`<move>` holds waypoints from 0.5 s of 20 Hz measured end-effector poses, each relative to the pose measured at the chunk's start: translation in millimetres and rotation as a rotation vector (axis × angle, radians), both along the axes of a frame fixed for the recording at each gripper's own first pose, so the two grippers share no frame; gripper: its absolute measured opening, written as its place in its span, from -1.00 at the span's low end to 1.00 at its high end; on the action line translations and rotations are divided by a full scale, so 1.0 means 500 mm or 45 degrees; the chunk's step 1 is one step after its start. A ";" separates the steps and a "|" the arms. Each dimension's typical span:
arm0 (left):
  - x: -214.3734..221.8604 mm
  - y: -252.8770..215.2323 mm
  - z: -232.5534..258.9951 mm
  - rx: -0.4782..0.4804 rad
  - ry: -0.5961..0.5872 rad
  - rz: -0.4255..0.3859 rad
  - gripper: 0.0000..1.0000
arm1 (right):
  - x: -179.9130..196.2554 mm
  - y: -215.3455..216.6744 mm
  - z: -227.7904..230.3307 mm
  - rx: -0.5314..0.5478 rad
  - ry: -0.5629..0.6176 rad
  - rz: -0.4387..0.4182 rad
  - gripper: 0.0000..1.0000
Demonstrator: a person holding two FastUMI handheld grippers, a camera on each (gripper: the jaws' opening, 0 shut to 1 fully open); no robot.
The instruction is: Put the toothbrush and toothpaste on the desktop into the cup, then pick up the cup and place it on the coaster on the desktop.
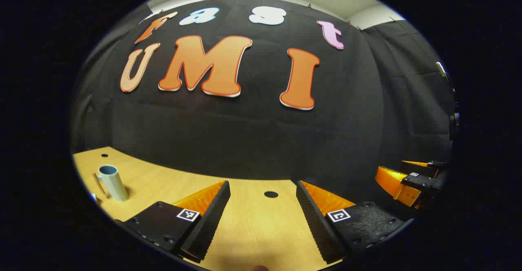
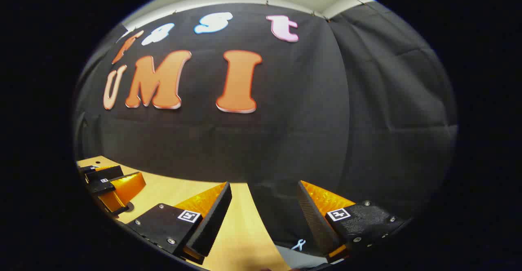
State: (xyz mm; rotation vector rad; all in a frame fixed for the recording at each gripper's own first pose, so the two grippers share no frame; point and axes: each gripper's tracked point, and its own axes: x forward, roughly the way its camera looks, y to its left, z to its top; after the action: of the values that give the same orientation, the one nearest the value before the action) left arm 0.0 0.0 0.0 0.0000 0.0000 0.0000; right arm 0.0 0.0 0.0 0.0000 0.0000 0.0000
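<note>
On the desktop (image 1: 253,226) far left stands the cup (image 1: 112,182), apparently empty, not on any coaster; left gripper (image 1: 263,218) and right gripper (image 2: 265,218) gape, holding nothing. Task looks unstarted.

Each gripper (image 1: 263,218) carries black screwed plates with square markers.

cup (image 1: 111,182) stands left of spread left gripper (image 1: 263,205).
</note>
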 end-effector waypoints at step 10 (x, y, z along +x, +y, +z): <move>-0.258 0.044 0.160 -0.010 -0.051 -0.297 1.00 | -0.259 0.146 0.263 -0.152 -0.250 -0.057 1.00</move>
State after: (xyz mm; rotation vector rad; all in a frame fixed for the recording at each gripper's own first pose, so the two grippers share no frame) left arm -128.8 21.9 79.9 -0.0081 -0.0402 -0.2336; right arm -129.3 72.8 131.6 -0.1197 -0.1961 -0.0452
